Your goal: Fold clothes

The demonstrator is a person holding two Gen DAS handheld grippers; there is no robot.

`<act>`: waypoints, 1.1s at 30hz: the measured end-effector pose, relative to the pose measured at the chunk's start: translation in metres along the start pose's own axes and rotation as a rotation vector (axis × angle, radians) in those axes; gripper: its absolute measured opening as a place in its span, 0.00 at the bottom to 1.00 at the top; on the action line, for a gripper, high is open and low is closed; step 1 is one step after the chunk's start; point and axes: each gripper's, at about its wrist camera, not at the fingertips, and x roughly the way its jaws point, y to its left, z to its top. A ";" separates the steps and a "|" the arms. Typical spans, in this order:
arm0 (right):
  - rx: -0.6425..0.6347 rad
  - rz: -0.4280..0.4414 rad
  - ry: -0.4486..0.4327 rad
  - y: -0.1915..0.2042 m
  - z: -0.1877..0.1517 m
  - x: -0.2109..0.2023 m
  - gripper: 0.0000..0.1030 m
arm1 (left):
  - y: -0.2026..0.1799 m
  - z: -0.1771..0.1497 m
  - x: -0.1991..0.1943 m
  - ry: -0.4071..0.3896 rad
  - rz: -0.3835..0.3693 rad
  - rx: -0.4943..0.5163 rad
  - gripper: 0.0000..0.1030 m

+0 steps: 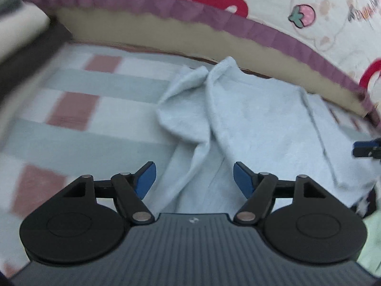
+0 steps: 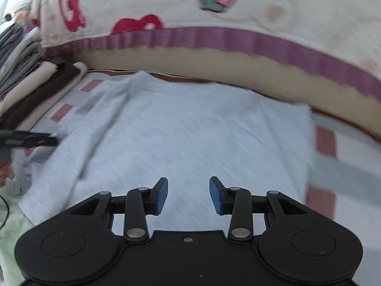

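Pale-blue garment (image 2: 185,131) lies spread beside the quilt (image 2: 238,4); left hand-held gripper (image 1: 194,178) and right hand-held gripper (image 2: 188,195) hover over it, both released.

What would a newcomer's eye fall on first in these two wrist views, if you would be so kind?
First, the pale blue garment spread across the checked sheet, mostly flat in the right wrist view but bunched into ridges along its left side in the left wrist view. Next, the cream quilt with red and strawberry prints and a purple band, arching behind it. Lastly, the open left claw and open right claw over the cloth, gripping nothing.
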 end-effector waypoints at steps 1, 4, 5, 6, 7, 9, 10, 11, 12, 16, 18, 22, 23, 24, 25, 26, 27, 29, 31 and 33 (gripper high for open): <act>-0.020 0.008 0.007 0.005 0.005 0.004 0.43 | 0.001 0.009 0.008 -0.015 0.002 -0.002 0.69; -0.124 0.006 0.035 0.017 0.016 0.014 0.43 | 0.004 0.033 0.032 -0.070 0.062 0.027 0.69; -0.166 -0.008 0.043 0.018 0.016 0.015 0.43 | 0.003 0.040 0.041 -0.073 0.089 0.070 0.69; -0.192 -0.016 0.053 0.016 0.015 0.016 0.43 | 0.001 0.046 0.050 -0.070 0.115 0.127 0.69; -0.207 -0.022 0.066 0.013 0.013 0.016 0.43 | -0.001 0.052 0.059 -0.067 0.140 0.183 0.67; -0.215 -0.043 0.088 -0.003 0.006 0.013 0.43 | -0.004 0.059 0.072 -0.057 0.115 0.275 0.63; -0.213 -0.056 0.099 -0.013 0.002 0.011 0.43 | -0.006 0.062 0.078 -0.037 0.087 0.309 0.38; -0.208 -0.074 0.111 -0.025 -0.003 0.008 0.43 | -0.005 0.069 0.083 -0.012 0.079 0.302 0.01; -0.200 -0.091 0.127 -0.036 -0.005 0.006 0.43 | -0.002 0.077 0.086 0.011 0.082 0.279 0.01; -0.158 -0.156 0.136 -0.083 -0.006 0.001 0.43 | 0.004 0.110 0.091 -0.034 0.240 0.341 0.01; -0.097 -0.178 0.121 -0.105 -0.002 0.000 0.43 | 0.014 0.128 0.092 -0.080 0.267 0.344 0.01; 0.014 -0.174 0.088 -0.133 0.009 0.005 0.43 | 0.032 0.136 0.098 -0.164 0.464 0.219 0.05; 0.023 -0.171 0.083 -0.134 0.012 0.008 0.43 | 0.035 0.135 0.094 -0.162 0.478 0.166 0.06; 0.028 -0.163 0.078 -0.135 0.014 0.010 0.43 | 0.037 0.132 0.087 -0.161 0.444 0.112 0.06; 0.031 -0.153 0.071 -0.135 0.016 0.012 0.43 | 0.036 0.128 0.079 -0.166 0.372 0.074 0.11; 0.033 -0.144 0.066 -0.133 0.019 0.016 0.43 | 0.029 0.124 0.075 -0.154 0.309 0.063 0.21; 0.031 -0.134 0.062 -0.132 0.021 0.020 0.43 | 0.021 0.119 0.073 -0.135 0.253 0.063 0.28; 0.032 -0.118 0.057 -0.130 0.026 0.030 0.43 | 0.004 0.110 0.070 -0.095 0.141 0.062 0.50; 0.048 -0.108 0.047 -0.127 0.031 0.039 0.43 | -0.012 0.100 0.070 -0.050 0.040 0.052 0.50; 0.083 -0.094 0.027 -0.120 0.035 0.047 0.43 | -0.026 0.089 0.077 0.005 -0.040 0.024 0.50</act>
